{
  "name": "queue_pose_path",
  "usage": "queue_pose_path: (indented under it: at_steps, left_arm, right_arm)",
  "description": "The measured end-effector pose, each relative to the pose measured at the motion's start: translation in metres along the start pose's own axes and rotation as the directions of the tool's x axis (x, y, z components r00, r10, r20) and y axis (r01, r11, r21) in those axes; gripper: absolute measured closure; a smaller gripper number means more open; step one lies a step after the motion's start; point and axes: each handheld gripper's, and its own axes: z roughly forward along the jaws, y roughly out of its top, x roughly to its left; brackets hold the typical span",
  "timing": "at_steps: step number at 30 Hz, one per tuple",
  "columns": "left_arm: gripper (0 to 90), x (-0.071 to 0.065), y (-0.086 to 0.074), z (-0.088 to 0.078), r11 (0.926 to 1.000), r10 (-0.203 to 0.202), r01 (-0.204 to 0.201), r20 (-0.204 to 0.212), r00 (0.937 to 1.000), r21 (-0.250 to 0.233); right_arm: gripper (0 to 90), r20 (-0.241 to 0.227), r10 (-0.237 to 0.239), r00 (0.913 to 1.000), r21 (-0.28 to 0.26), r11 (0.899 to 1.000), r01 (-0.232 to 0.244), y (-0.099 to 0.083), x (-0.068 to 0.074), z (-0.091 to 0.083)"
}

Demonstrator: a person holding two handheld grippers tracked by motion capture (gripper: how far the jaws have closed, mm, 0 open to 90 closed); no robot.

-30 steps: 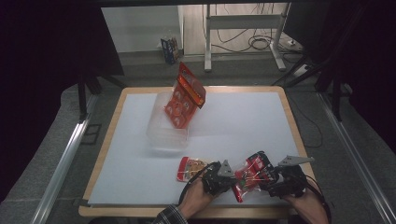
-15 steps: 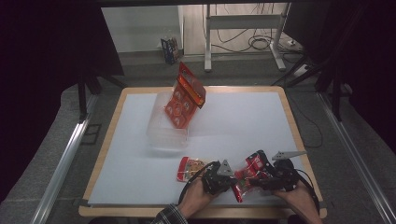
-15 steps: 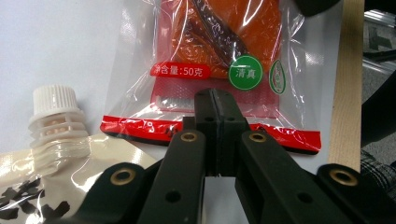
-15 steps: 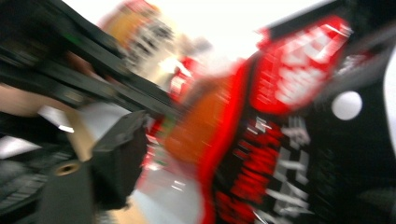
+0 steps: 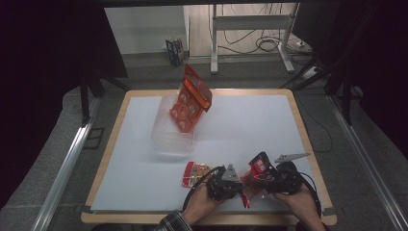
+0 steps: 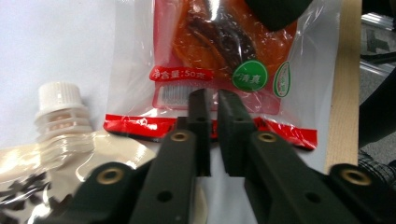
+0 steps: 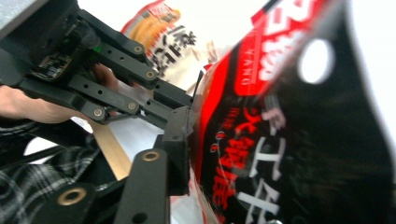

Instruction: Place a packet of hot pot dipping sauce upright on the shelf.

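High view: at the desk's [image 5: 144, 159] near edge, the left tongs [image 5: 239, 182] and right tongs [image 5: 256, 176] meet on a red-and-black snack packet [image 5: 259, 164] held between them, a spouted pouch [image 5: 195, 173] just left.

Left gripper view: jaws nearly together, pinching the packet's red bottom seal [image 6: 280, 133].

Right gripper view: jaws, just closing, clamp the packet's [image 7: 280, 140] black face.
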Motion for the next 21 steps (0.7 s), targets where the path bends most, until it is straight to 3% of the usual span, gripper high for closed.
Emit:
queue_pose_path:
  at_steps: [2, 4, 8, 14, 17, 21]
  left_arm:
    - [74.2, 0.0, 0.0, -0.005, 0.9998, 0.004, -0.004, -0.012, 0.9999, -0.021]
    - [61.2, -0.001, 0.0, -0.01, 0.9996, 0.012, -0.013, -0.025, 0.9996, -0.025]
    - [50.5, -0.004, -0.003, -0.019, 0.9994, 0.014, -0.015, -0.042, 0.999, -0.033]
    - [37.9, -0.009, -0.013, -0.033, 0.9983, 0.015, -0.018, -0.045, 0.9989, -0.056]
    - [33.2, -0.009, -0.018, -0.041, 0.9983, 0.036, -0.039, -0.064, 0.9973, -0.043]
    - [27.2, -0.006, -0.023, -0.052, 0.9978, 0.024, -0.029, -0.074, 0.997, -0.059]
  right_arm:
    - [67.6, -0.007, -0.008, 0.9999, -0.013, 1.0, 0.008, 0.002, 0.002, -0.003]
    - [68.1, 0.018, -0.042, 0.999, -0.017, 0.999, 0.042, 0.005, 0.008, -0.005]
    - [68.3, 0.058, -0.102, 0.9931, -0.023, 0.994, 0.103, 0.011, 0.018, -0.009]
    - [68.3, 0.085, -0.124, 0.9886, -0.056, 0.99, 0.129, 0.021, 0.023, -0.015]
    - [68.3, 0.087, -0.134, 0.9871, -0.061, 0.988, 0.14, 0.025, 0.022, -0.017]
    - [68.3, 0.093, -0.152, 0.984, -0.054, 0.986, 0.157, 0.03, 0.021, -0.017]
